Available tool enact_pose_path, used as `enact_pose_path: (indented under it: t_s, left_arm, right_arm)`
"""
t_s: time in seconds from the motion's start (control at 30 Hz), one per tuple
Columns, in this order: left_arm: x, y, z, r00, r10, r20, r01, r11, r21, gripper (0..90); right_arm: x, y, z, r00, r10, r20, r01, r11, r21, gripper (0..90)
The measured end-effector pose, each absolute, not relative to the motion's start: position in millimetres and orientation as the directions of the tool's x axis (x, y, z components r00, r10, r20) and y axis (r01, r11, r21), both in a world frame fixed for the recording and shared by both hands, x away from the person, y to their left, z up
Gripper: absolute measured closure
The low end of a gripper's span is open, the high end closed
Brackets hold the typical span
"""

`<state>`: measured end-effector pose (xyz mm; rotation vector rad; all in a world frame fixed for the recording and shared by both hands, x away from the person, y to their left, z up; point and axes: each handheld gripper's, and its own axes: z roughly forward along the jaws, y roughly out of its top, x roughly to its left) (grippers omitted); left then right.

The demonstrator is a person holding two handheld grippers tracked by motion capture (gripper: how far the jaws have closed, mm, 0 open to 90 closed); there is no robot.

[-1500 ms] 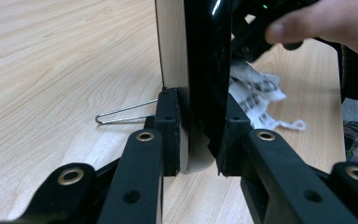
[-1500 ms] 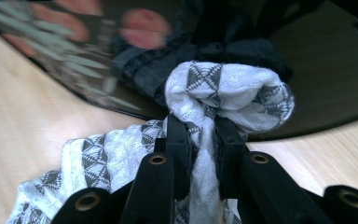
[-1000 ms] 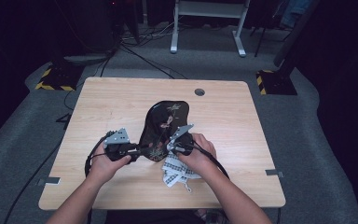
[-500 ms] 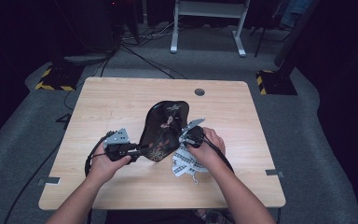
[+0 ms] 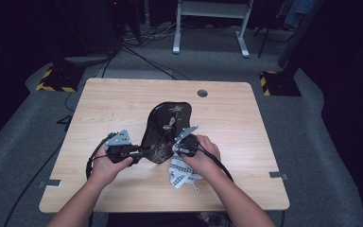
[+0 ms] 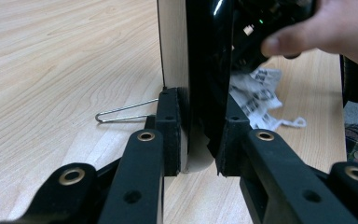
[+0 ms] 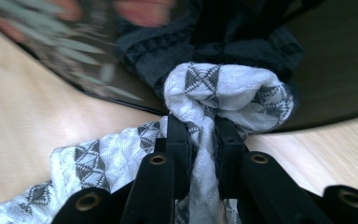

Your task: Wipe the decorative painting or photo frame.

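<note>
Together we hold a black lacquered tray (image 5: 163, 130) at frame centre: left gripper (image 6: 200, 140) clamps its rim, right gripper (image 7: 200, 140) pinches a patterned cloth (image 7: 223, 91) against it. Pressing hard could twist the tray free onto the surface (image 5: 246, 123).

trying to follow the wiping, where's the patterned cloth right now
The patterned cloth lies bunched at the near edge of the black lacquer tray, pinched in the right tongs, right of table centre in the high view.

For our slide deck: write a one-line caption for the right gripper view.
Right gripper pinches a bunched white patterned cloth against the glossy black tray on the wooden table.
</note>
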<state>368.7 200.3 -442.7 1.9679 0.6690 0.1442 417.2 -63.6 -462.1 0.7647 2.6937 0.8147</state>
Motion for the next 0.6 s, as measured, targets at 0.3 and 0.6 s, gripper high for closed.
enact_pose_path:
  t_s: [0.3,0.6]
  left_arm:
    - [370,201,-443,0.832,0.522,-0.188,0.398,-0.325,0.858,77.4]
    - [369,202,-443,0.838,0.513,-0.185,0.393,-0.332,0.858,77.0]
  right_arm:
    - [399,-39,-464,-0.888,0.457,-0.052,0.350,0.744,0.569,80.1]
    - [408,-49,-470,-0.870,0.490,-0.053,0.385,0.742,0.549,80.5]
